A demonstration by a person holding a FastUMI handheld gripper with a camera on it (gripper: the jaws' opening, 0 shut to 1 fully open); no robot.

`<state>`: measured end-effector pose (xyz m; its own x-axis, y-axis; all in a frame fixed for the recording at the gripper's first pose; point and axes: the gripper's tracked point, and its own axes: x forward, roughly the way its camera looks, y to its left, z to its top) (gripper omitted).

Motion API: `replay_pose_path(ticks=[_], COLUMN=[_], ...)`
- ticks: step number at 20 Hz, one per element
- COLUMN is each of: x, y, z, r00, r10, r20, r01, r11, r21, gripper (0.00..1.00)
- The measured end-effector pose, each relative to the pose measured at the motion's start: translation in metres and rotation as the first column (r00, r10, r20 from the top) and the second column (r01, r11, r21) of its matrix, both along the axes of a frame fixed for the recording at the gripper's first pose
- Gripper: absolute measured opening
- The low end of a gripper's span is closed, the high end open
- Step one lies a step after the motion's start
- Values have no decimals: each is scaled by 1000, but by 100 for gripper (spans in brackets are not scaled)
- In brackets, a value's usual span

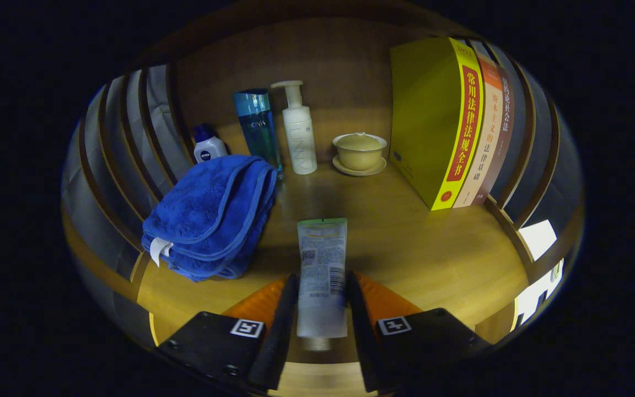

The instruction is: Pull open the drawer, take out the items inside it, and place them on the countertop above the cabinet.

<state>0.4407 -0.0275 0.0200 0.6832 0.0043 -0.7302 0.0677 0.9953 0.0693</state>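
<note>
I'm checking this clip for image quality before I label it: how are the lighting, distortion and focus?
Gripper view: dim, warm light, brightest on the wooden countertop ahead of the fingers; fisheye bends the slatted sides and the books outward; the towel and bottles look sharp; the near end of the tube, which the hand-held gripper is closed on, goes soft.

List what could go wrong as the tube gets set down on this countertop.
1. The gripper holds the tube by its lower part, fingers on both sides; a soft tube may slip or tilt on release.
2. The folded blue towel lies close beside the tube's end, so a sideways drift could snag it.
3. Pushing further ahead risks knocking the pump bottle or the lidded cup on its saucer.
</note>
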Motion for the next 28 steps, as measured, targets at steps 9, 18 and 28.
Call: replay_pose_path(ticks=[9,18,28], x=[-5,-34,-121], y=[0,6,10], z=[12,88,160], r00=[1000,973,873], r10=[2,17,78], r20=[26,231,481], r01=[-1,-17,-67], r11=[1000,1000,997], r21=[-26,-3,-42], gripper=[100,100,99])
